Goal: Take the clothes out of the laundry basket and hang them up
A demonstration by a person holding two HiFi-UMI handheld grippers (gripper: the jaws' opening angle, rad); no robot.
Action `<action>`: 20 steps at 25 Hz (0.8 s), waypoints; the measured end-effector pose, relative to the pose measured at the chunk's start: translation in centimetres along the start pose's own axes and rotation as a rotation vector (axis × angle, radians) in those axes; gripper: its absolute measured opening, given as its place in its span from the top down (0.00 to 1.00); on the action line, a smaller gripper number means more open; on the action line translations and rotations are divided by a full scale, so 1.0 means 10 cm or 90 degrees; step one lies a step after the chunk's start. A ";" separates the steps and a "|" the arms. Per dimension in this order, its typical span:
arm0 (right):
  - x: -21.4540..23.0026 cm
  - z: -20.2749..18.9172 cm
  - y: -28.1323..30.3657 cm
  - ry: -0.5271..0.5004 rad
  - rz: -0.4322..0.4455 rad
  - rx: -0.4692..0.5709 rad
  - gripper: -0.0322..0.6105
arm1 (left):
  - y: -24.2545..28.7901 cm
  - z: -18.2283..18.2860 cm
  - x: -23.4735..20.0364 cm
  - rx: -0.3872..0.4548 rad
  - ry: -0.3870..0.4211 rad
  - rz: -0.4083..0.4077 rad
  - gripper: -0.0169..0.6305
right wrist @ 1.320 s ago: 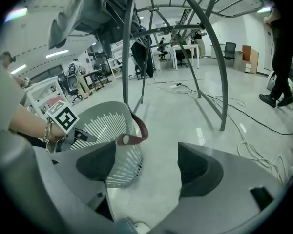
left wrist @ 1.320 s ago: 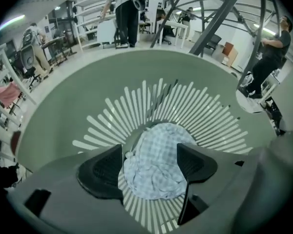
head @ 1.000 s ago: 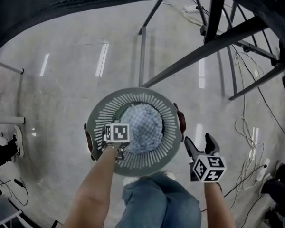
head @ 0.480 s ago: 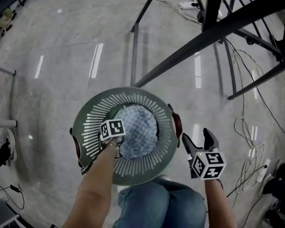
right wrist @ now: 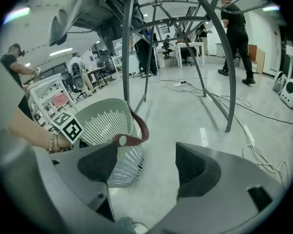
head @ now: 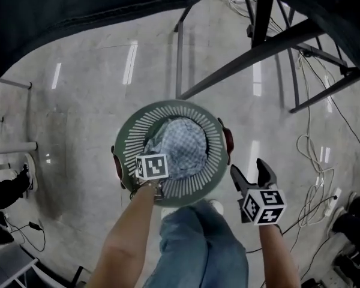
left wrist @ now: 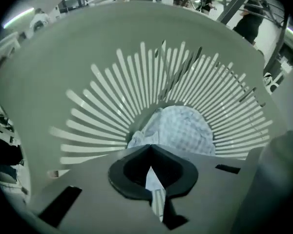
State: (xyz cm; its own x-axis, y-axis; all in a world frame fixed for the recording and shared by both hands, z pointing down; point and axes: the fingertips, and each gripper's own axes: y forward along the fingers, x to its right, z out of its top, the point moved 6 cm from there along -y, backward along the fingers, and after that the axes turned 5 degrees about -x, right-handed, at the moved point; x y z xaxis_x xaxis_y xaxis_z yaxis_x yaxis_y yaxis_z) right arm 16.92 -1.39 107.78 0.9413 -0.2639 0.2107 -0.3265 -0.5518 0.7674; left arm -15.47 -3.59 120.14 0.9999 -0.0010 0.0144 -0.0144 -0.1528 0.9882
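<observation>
My left gripper [left wrist: 149, 154] points steeply down into the round grey-green laundry basket [head: 127, 138], which stands on the pale glossy floor [head: 78, 101] just ahead of my knees. Its jaws have just been closing and now meet on a thin fold of the blue-and-white checked garment [left wrist: 183, 130]. A sliver of that fabric shows pinched between the pads, and the rest lies bunched in the bottom of the basket, ringed by the slotted wall.

My right gripper [head: 250, 174] hangs beside the basket on its right, apart from it, tilted down toward the floor. Its jaws have just been closing a little but stand wide apart, with only floor between them. In the right gripper view, one of the basket's reddish-brown handles [right wrist: 138, 125] sits on the rim nearest that gripper.

Beyond the basket, the dark metal bars of the drying rack [head: 259, 48] cross overhead, and a dark garment [right wrist: 83, 9] is draped over it. White cables [head: 307, 161] trail over the floor to the right.
</observation>
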 end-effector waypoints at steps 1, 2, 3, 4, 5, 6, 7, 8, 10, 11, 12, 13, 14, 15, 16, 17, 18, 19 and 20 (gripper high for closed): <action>-0.04 0.04 -0.07 0.002 0.002 -0.002 0.37 | -0.13 0.02 0.02 0.012 0.003 -0.005 0.97; -0.08 0.08 -0.14 0.004 0.005 -0.004 0.38 | -0.26 0.03 0.04 0.026 0.008 -0.010 0.97; -0.12 0.12 -0.22 0.005 0.008 -0.007 0.38 | -0.39 0.04 0.07 0.040 0.016 -0.015 0.97; -0.16 0.15 -0.30 0.006 0.010 -0.009 0.38 | -0.52 0.03 0.09 0.051 0.028 -0.019 0.97; -0.21 0.19 -0.38 0.008 0.013 -0.011 0.39 | -0.65 0.01 0.11 0.059 0.042 -0.021 0.97; -0.25 0.23 -0.45 0.011 0.016 -0.012 0.39 | -0.77 -0.01 0.13 0.063 0.054 -0.023 0.97; -0.29 0.27 -0.52 0.012 0.019 -0.013 0.39 | -0.88 -0.04 0.13 0.066 0.062 -0.024 0.97; -0.34 0.32 -0.59 0.012 0.022 -0.013 0.40 | -1.00 -0.06 0.14 0.070 0.067 -0.025 0.97; -0.42 0.41 -0.74 0.008 0.026 -0.015 0.40 | -1.24 -0.10 0.14 0.082 0.069 -0.028 0.97; -0.46 0.45 -0.82 0.007 0.028 -0.016 0.41 | -1.37 -0.12 0.15 0.088 0.069 -0.031 0.97; -0.49 0.49 -0.89 0.005 0.030 -0.018 0.41 | -1.49 -0.14 0.15 0.093 0.070 -0.033 0.97; -0.53 0.53 -0.96 0.004 0.031 -0.019 0.42 | -1.60 -0.15 0.16 0.098 0.074 -0.035 0.97; -0.56 0.57 -1.04 0.002 0.032 -0.019 0.42 | -1.72 -0.17 0.16 0.103 0.081 -0.036 0.97; -0.60 0.62 -1.11 0.000 0.032 -0.019 0.42 | -1.83 -0.18 0.17 0.108 0.090 -0.037 0.97; -0.63 0.66 -1.19 -0.001 0.032 -0.018 0.42 | -1.94 -0.18 0.17 0.113 0.100 -0.038 0.97; -0.67 0.71 -1.27 -0.001 0.033 -0.016 0.43 | -2.06 -0.19 0.18 0.119 0.109 -0.040 0.97; -0.70 0.76 -1.35 -0.001 0.033 -0.014 0.43 | -2.17 -0.19 0.19 0.125 0.118 -0.043 0.97; -0.73 0.80 -1.43 -0.002 0.034 -0.012 0.44 | -2.29 -0.19 0.19 0.131 0.126 -0.046 0.97; -0.76 0.85 -1.50 -0.004 0.036 -0.012 0.44 | -2.41 -0.19 0.20 0.138 0.135 -0.049 0.97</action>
State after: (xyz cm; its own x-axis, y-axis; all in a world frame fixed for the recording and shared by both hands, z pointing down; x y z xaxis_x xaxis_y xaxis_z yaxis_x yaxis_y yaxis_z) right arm 13.89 2.17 89.49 0.9209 -0.2994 0.2497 -0.3771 -0.5213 0.7655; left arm -13.10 1.94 96.65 0.9750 0.2221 -0.0058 0.0855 -0.3512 0.9324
